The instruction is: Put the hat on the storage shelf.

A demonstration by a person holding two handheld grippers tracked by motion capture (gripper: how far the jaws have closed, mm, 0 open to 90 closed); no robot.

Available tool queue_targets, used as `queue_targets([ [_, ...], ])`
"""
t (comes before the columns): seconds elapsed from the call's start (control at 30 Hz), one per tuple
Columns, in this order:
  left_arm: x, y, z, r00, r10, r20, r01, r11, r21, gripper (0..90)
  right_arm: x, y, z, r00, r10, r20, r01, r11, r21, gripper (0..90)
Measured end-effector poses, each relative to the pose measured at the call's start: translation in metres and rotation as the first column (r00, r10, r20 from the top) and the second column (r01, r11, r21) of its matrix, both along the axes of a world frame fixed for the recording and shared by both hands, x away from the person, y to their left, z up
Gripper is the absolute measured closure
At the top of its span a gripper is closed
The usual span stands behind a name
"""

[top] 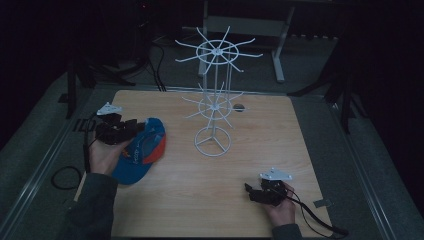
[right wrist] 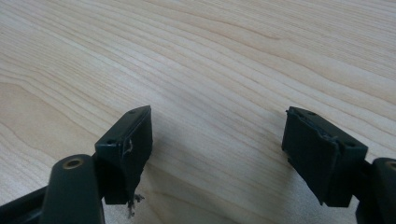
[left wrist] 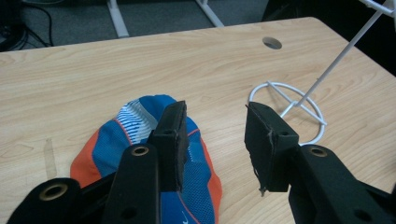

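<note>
Left gripper (top: pixel 131 126): released, over blue-and-orange fabric cap (top: pixel 141 150) near bench's left edge. Right gripper (top: pixel 253 193): released, idle. White wire hanging stand (top: pixel 215 95): bare; cap unhung.

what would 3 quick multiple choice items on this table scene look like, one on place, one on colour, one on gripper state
1. Where does the cap lie?
A. left of the white rack
B. hung on the rack
C. on the floor

2. What are the cap's main colours?
A. green and yellow
B. blue and orange
C. black and red

3. How does the right gripper stand?
A. shut on the cap
B. shut on nothing
C. open over bare table

Answers: 1 A, the high view shows it flat on the wood by the left gripper. 2 B, seen in the left gripper view. 3 C, its jaws stand wide apart.
</note>
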State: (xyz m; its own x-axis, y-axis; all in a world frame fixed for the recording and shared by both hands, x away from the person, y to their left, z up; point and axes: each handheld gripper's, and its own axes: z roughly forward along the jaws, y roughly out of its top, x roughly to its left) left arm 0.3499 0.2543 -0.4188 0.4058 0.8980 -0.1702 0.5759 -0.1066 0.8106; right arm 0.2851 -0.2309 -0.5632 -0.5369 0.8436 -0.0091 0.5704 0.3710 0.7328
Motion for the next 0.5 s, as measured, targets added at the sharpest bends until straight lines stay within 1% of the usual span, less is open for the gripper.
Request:
queue_targets([
  [0.23, -0.0003, 0.0001, 0.0045, 1.0000, -0.005, -0.003, 0.005, 1.0000, -0.002, 59.7, 0.0000, 0.0000, 0.0000, 1.0000, 0.000, 0.000, 0.000, 1.000, 0.000, 24.4],
  [0.37, -0.0003, -0.0006, 0.0085, 0.9999, -0.001, -0.017, 0.002, 0.9997, 0.024, 59.3, 0.0000, 0.0001, 0.0000, 1.0000, 0.000, 0.000, 0.000, 1.000, 0.000, 24.4],
  [0.5, 0.0016, 0.0005, 0.0096, 0.9997, 0.002, -0.025, -0.002, 0.9996, 0.026, 58.6, 0.0000, 0.0000, 0.0000, 1.0000, 0.000, 0.000, 0.000, 1.000, 0.000, 24.3],
])
